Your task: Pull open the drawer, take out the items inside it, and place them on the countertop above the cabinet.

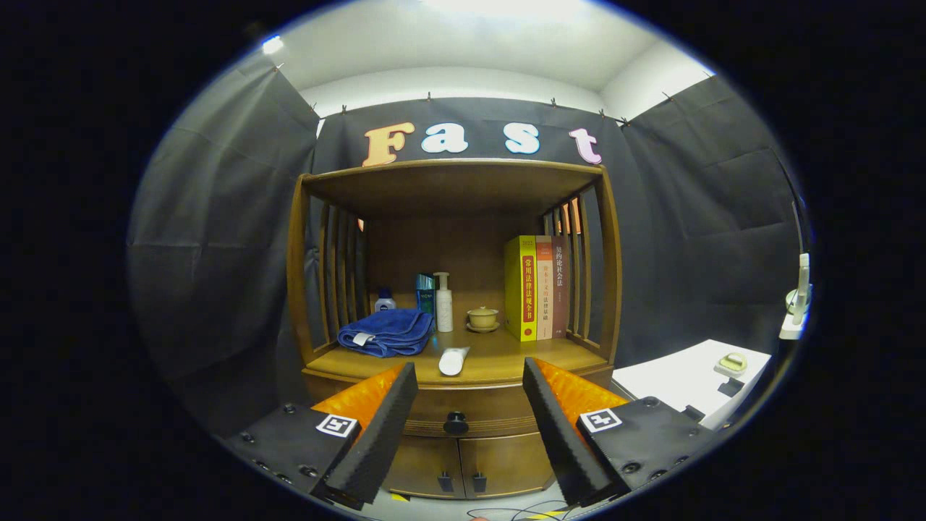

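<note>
Gripper [470, 373]: 2 long wedge-shaped jaws with ribbed inner faces.
Mounts: 2 flat black blocks, 1 behind each jaw, studded with round screws.
Markings: 1 square black-and-white tag on each block.

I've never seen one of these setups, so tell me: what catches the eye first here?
The gripper holds its two fingers wide open, framing a wooden cabinet with the drawer knob between them, drawer shut. On the countertop beyond lie a folded blue towel, a white tube and upright books.
</note>
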Motion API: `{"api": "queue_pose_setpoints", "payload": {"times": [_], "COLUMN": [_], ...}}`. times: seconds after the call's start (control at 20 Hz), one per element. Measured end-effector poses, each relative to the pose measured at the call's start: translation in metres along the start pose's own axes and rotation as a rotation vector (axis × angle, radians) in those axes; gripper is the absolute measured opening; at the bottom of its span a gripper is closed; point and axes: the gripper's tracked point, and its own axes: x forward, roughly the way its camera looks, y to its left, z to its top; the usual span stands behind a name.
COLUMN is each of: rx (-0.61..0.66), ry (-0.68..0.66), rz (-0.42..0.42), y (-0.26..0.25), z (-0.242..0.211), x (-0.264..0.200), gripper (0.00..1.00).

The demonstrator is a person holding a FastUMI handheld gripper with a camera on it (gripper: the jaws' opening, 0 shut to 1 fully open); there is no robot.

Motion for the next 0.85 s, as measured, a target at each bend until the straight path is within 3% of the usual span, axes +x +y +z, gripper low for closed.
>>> {"api": "queue_pose_setpoints", "payload": {"times": [0.85], "rx": [0.002], "ry": [0.017], "rz": [0.006], "y": [0.0008], "z": [-0.0050], "x": [0.0061], "gripper": [0.96]}}
